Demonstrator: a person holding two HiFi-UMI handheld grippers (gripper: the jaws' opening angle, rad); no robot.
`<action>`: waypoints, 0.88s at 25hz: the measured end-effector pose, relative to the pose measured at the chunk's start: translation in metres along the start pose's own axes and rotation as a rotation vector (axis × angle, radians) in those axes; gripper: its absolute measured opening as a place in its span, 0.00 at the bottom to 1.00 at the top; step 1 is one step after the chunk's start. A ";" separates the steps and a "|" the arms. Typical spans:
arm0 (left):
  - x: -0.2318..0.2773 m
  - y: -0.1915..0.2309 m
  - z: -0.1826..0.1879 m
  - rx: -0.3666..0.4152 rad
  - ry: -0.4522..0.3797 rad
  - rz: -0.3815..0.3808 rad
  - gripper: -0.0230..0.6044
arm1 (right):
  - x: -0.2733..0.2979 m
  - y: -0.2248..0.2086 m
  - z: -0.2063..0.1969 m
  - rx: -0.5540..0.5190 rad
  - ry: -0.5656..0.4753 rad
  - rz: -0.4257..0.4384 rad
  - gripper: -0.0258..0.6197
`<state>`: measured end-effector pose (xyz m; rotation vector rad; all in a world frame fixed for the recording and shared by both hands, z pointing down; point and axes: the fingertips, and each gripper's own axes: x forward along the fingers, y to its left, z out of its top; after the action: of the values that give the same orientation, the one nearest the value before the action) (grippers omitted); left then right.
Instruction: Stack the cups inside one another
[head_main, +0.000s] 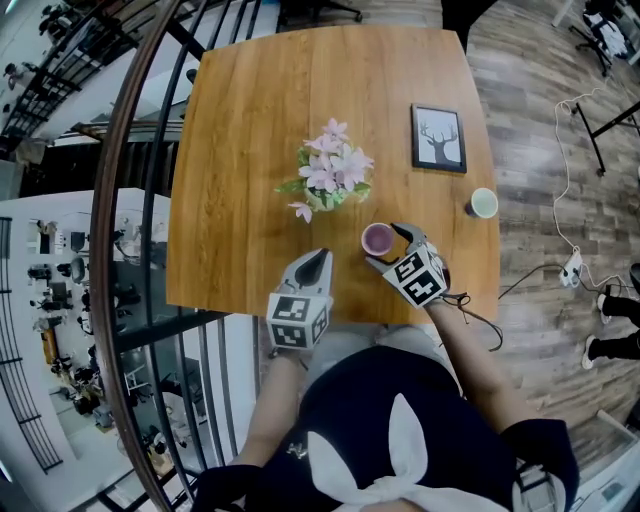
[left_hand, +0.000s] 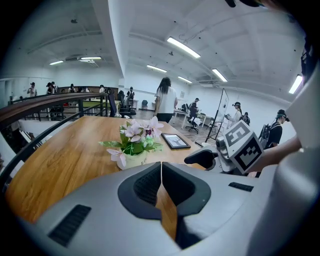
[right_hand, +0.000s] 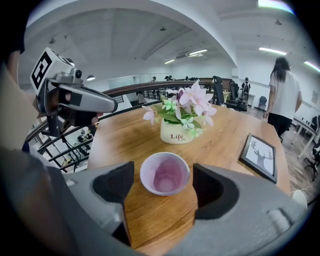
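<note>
**Entry: cups, worktop, two grippers**

Purple cup (right_hand: 165, 173): upright, mouth up, nothing seen inside; stands near the front edge of the wooden worktop (head_main: 250, 150).

Green cup (head_main: 484, 203): upright, close to the worktop's right edge, well apart from the purple cup; no stacking done yet.

Hazards, as I judge them:
- the purple cup looks light and thin-walled; a jaw arriving off-centre could knock it over or skid it toward the near edge;
- too hard a squeeze could buckle its wall;
- a slanted hold would carry it tilted; it might then catch on the green cup's rim rather than drop in; that could push the green cup off the edge it stands beside;
- the flower pot (head_main: 327, 180) stands just behind the purple cup; its low petals could be brushed on a careless lift;
- the framed deer picture (head_main: 438, 138) lies farther back and seems out of harm's way.

Right hand-held gripper (right_hand: 164, 182): jaws spread wide and angled down at the worktop, one on either side of the purple cup; a sliver of bare wood shows between each pad and the cup wall, narrower on the right; neither pad presses; nothing is held.

Left hand-held gripper (left_hand: 161, 167): jaws pressed together with nothing between them; it hovers over the near edge, left of the purple cup, and touches no item that I can see.
</note>
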<state>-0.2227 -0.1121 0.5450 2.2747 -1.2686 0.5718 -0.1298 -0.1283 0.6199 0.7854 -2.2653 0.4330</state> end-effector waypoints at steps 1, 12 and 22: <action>0.000 0.001 -0.001 -0.001 0.001 0.000 0.07 | 0.002 0.000 -0.001 0.000 0.005 -0.007 0.61; 0.003 0.008 -0.009 -0.020 0.009 -0.007 0.07 | 0.018 0.001 -0.008 -0.006 0.046 -0.026 0.61; 0.008 0.005 -0.006 -0.019 0.011 -0.019 0.07 | 0.017 0.003 -0.006 -0.029 0.056 -0.004 0.57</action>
<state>-0.2236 -0.1161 0.5555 2.2628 -1.2407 0.5617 -0.1387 -0.1298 0.6364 0.7543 -2.2131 0.4139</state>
